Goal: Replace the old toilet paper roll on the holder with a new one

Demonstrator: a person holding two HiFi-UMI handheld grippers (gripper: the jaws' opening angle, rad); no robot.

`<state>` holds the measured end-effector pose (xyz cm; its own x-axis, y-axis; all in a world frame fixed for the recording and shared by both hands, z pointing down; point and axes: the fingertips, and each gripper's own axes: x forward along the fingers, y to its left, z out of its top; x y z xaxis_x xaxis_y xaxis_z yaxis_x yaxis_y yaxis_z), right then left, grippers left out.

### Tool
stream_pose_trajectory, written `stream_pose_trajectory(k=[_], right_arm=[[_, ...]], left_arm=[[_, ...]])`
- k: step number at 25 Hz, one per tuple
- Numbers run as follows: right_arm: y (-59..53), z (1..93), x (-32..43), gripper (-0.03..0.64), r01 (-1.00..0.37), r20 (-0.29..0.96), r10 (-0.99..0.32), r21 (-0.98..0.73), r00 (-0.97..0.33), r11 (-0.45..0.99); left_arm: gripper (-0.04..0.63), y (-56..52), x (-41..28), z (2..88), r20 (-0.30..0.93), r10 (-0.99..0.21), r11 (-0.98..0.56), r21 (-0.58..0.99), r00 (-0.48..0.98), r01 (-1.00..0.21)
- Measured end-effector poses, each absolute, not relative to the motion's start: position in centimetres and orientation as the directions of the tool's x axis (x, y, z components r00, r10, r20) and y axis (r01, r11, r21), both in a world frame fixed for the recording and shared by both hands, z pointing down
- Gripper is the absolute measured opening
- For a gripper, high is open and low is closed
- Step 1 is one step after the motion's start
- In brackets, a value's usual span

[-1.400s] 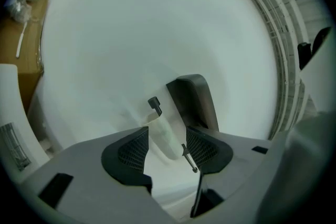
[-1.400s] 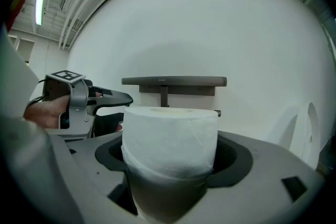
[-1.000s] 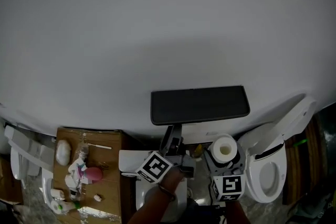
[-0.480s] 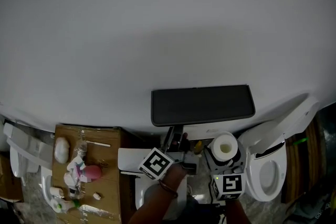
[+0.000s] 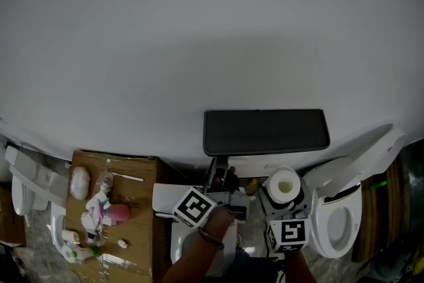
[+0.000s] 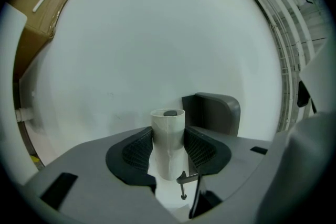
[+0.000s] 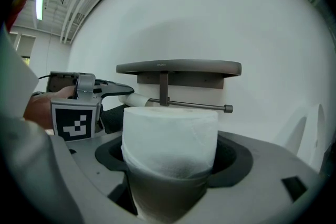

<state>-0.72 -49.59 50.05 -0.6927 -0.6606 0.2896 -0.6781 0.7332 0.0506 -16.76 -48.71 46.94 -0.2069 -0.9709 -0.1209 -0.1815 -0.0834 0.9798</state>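
The dark holder shelf hangs on the white wall, and its metal rod runs below it. An empty cardboard tube stands between the pads of my left gripper. The jaws have just been closing and both pads touch its sides. In the right gripper view this tube sits left of the holder's post, at the tip of the left gripper. My right gripper is shut on a full white paper roll, held below the rod. The roll also shows in the head view.
A white toilet with its lid up stands at the right. A cardboard box with small items on it sits at the left. More white toilet parts lie at the far left.
The head view has drifted, so the holder shelf now sits further right. The left gripper stays under the shelf's left end. The right gripper and roll have not moved.
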Motion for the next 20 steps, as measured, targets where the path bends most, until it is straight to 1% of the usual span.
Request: stream_pose_trajectory(k=[1,7,20], right_arm=[[-49.5,50.0,-0.9,0.417,-0.675,0.29,-0.658,0.051,-0.695,0.736],[-49.2,50.1,-2.1,0.416,-0.661,0.289,-0.642,0.038,-0.711,0.749],[-47.0,49.8,-5.7,0.417,-0.587,0.274,-0.573,0.036,-0.772,0.808]], left_arm=[[0.201,-48.5,-17.1,46.9,-0.121,-0.969,-0.08,0.978,-0.214,-0.193],[0.199,-47.1,-19.0,46.5,-0.133,-0.955,-0.088,0.98,-0.265,-0.176],[0.198,-42.5,-23.4,46.0,-0.145,-0.916,-0.07,0.976,-0.374,-0.206]])
